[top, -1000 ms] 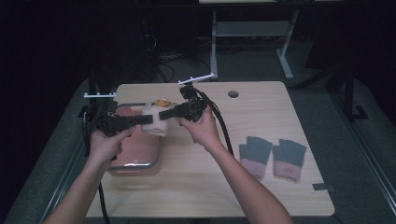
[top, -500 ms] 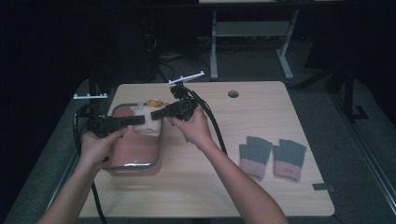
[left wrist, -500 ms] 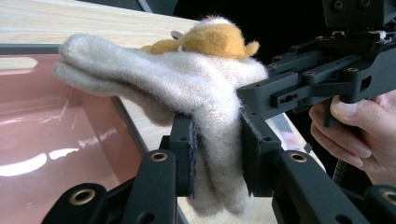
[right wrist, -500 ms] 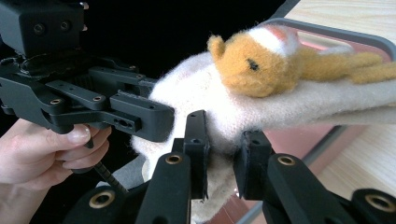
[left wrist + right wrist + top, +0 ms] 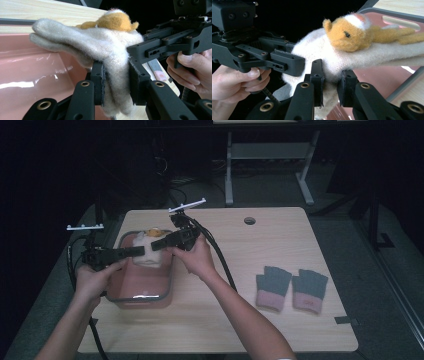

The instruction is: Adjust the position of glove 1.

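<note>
A cream woolly glove (image 5: 145, 254) with an orange animal figure on it hangs over a pink tray (image 5: 142, 287) at the table's left. My left gripper (image 5: 141, 251) comes in from the left and is shut on the glove (image 5: 110, 50), whose fabric is pinched between its pads (image 5: 100, 75). My right gripper (image 5: 155, 245) comes from the right and is shut on the glove's other edge (image 5: 322, 57). The orange figure (image 5: 352, 32) lies on top of the fabric. Both grippers hold the glove above the tray.
A pair of grey gloves with pink cuffs (image 5: 292, 287) lies flat at the table's right. A cable hole (image 5: 249, 220) sits near the far edge. Black cables trail from both grippers. A piece of dark tape (image 5: 345, 320) marks the right front corner.
Both grippers have shifted left along the tray with the glove held between them. The hands stay close together.
</note>
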Action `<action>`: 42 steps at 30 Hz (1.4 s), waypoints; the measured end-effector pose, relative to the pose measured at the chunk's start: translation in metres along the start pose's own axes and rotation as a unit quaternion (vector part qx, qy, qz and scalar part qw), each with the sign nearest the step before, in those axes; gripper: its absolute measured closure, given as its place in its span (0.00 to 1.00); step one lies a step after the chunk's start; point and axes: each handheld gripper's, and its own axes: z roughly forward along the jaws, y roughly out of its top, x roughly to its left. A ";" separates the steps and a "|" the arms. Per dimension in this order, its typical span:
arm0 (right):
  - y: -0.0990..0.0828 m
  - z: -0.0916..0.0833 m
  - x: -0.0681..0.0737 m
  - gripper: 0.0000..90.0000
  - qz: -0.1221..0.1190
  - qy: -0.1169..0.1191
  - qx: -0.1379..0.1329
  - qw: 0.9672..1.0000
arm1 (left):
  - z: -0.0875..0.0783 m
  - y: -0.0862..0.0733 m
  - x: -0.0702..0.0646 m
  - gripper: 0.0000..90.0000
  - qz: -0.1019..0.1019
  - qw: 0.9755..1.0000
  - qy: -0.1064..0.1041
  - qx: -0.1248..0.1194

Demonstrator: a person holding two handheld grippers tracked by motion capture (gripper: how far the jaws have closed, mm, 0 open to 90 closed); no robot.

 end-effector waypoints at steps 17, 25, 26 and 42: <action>0.000 0.027 -0.009 0.85 0.011 0.015 0.016 1.000 | -0.004 -0.010 0.021 0.76 -0.019 1.000 0.015 0.005; -0.004 0.045 -0.016 0.85 0.019 0.018 0.028 0.999 | -0.003 -0.020 0.033 0.76 -0.034 0.999 0.026 0.012; -0.005 0.047 -0.017 0.85 0.020 0.019 0.029 0.999 | -0.003 -0.022 0.035 0.76 -0.035 0.999 0.027 0.014; -0.023 0.074 -0.041 0.85 0.057 0.033 0.059 0.996 | 0.011 -0.042 0.053 0.76 -0.058 0.996 0.048 0.048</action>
